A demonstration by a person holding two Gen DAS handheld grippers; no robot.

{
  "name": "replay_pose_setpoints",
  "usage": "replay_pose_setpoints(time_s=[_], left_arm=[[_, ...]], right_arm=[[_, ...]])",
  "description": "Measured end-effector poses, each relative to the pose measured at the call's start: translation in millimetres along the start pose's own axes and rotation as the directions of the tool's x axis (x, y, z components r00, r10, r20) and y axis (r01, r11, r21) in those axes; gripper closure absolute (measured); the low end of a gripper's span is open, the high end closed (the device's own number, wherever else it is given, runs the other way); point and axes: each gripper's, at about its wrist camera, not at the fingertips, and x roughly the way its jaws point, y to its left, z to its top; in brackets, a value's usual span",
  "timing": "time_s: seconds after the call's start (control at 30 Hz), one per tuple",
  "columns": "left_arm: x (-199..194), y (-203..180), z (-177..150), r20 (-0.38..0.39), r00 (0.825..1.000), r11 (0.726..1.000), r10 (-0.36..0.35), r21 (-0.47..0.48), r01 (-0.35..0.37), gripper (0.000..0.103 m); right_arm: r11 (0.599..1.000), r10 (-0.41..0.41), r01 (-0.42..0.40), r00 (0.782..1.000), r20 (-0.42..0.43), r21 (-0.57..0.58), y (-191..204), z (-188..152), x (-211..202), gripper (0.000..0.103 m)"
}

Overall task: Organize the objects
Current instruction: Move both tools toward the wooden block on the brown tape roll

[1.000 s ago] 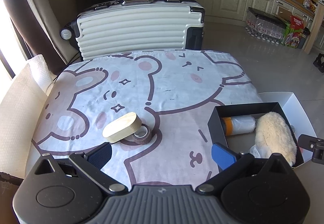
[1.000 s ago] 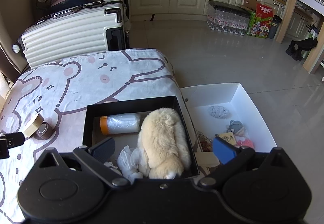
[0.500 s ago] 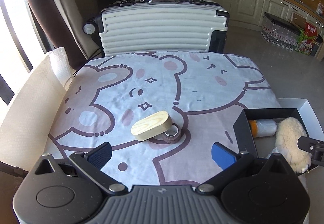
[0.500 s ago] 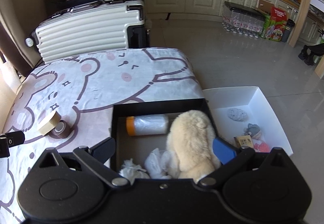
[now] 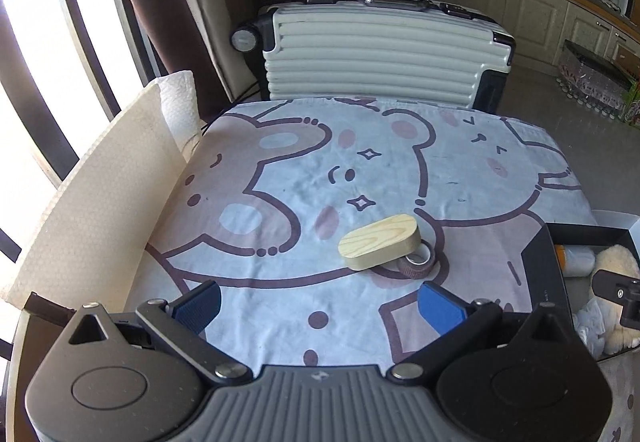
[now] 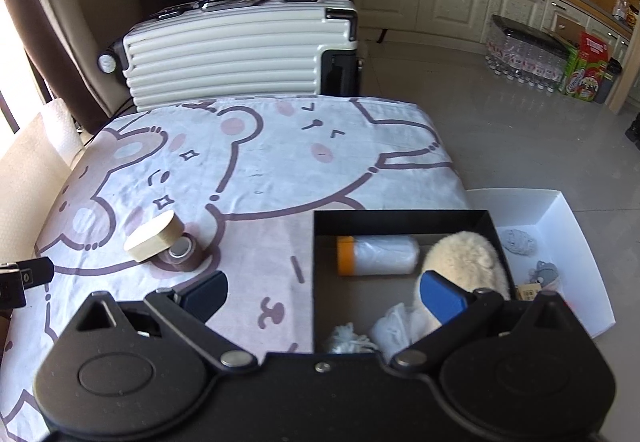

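From your left wrist, your left tool (image 5: 320,302) hangs low over the bear-print counter (image 5: 280,178), spread wide and holding nothing. The wooden block (image 5: 380,245) lies just ahead, leaning on the tape roll (image 5: 416,264).

From your right wrist, your right tool (image 6: 324,292) hovers level at the near edge of the black box (image 6: 400,220), fully parted and empty, above the fluffy toy (image 6: 466,260) and plastic roll (image 6: 378,255).
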Motion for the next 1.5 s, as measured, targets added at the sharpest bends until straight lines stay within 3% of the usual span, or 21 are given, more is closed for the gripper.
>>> replay_pose_setpoints(time_s=[0.33,0.97,1.3,1.5], left_arm=[[0.8,20.1,-2.2,0.000,1.000,1.000,0.012,-0.023,-0.012,0.000],[10.1,17.8,2.3,0.011,1.000,0.998,-0.020,-0.065,0.021,0.000],[11.2,-0.4,15.1,0.055,0.994,0.992,-0.097,-0.077,0.101,0.000],[22.1,-11.9,24.3,0.064,0.988,0.985,-0.141,-0.087,0.146,0.000]], right_arm=[[0.999,0.024,-0.024,1.000,0.005,-0.032,23.1,2.2,1.8,0.000],[0.996,0.073,-0.071,0.996,0.040,-0.061,27.9,4.8,0.9,0.000],[0.990,0.129,-0.123,0.988,0.084,-0.071,7.9,39.6,-10.7,0.000],[0.987,0.087,-0.072,0.991,0.098,-0.142,4.9,57.2,-5.9,0.000]])
